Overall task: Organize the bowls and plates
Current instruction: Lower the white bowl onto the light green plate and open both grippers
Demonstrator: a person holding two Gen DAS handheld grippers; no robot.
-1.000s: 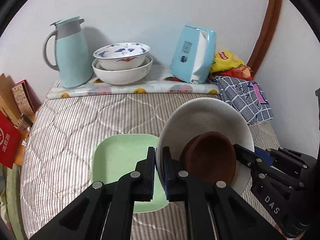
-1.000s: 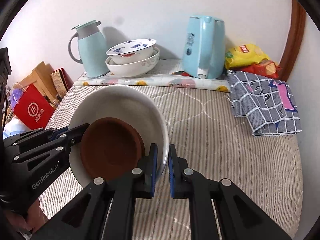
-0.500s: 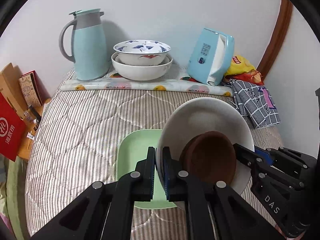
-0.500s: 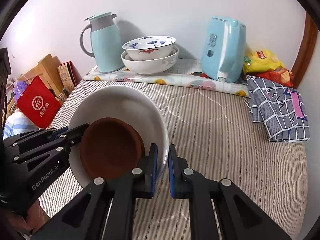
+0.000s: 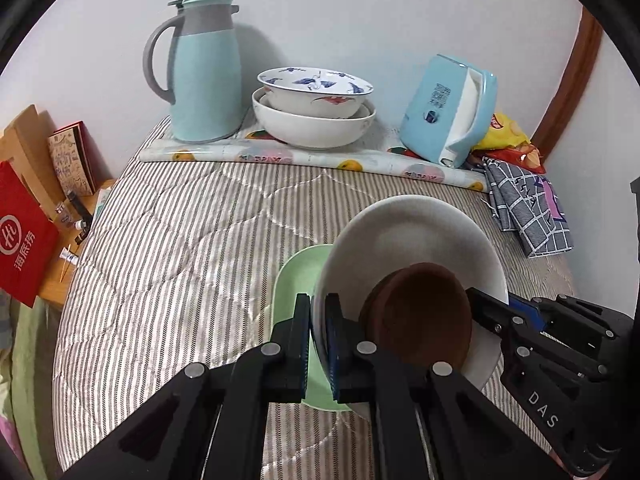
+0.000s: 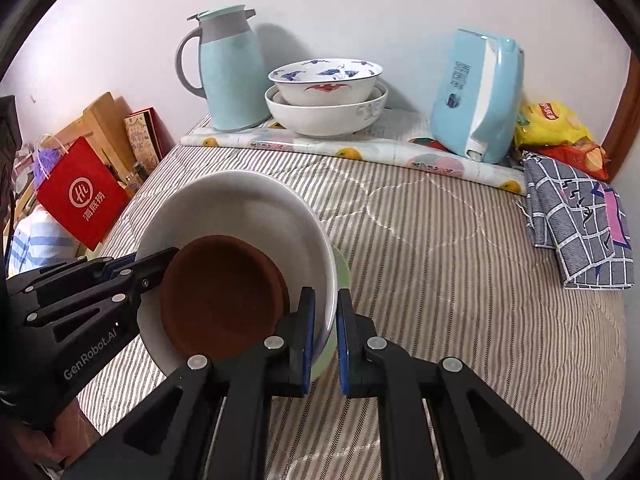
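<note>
Above striped bedding, both claws clamp white bowl (image 5: pixel 416 240) rim, mouth tilted camerawards

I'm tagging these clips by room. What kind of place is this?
Probably a bedroom in a home, not a kitchen: the dishes sit on a striped quilted mattress against a wall. A thermos jug, stacked bowls and snack bags line the wall side, suggesting a makeshift living space.

Open striped quilted bedding (image 6: pixel 440 272) spreads between the held white plate (image 6: pixel 248 208) and the far wall. Along that wall stand a pale blue thermos jug (image 6: pixel 230 72), two stacked white ceramic bowls (image 6: pixel 326 96) and a tilted blue tissue box (image 6: pixel 476 96); a folded grey checked cloth (image 6: pixel 576 224) blocks the right edge.
</note>
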